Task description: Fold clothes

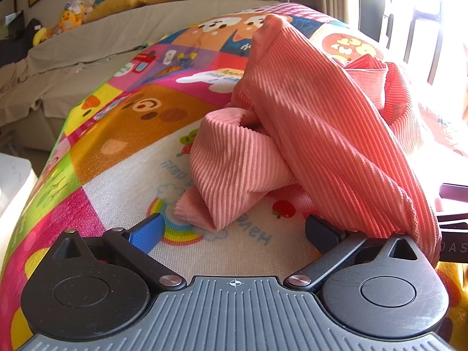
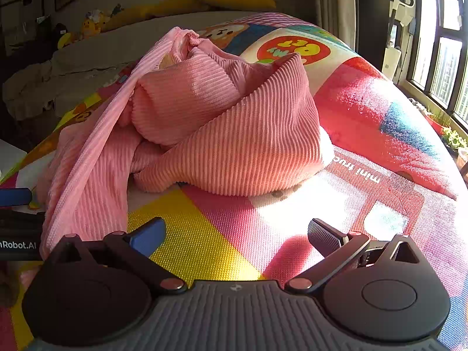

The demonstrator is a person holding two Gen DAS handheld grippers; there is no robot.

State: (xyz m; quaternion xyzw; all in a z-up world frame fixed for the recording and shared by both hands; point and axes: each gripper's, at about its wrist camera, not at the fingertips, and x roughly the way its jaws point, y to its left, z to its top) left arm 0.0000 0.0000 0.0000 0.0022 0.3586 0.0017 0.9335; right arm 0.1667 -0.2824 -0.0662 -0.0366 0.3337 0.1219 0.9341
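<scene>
Cartoon play mat (image 1: 122, 134), crumpled pink ribbed garment (image 1: 307, 122), left tongs (image 1: 234, 231) apart, right tongs (image 2: 237, 234) apart

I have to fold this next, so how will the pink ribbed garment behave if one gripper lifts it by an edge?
The pink ribbed garment will probably be floppy: it lies in a crumpled heap of soft folds on the play mat. It will likely drape and trail rather than rise whole. The ribbed knit should give the pads decent grip.
</scene>
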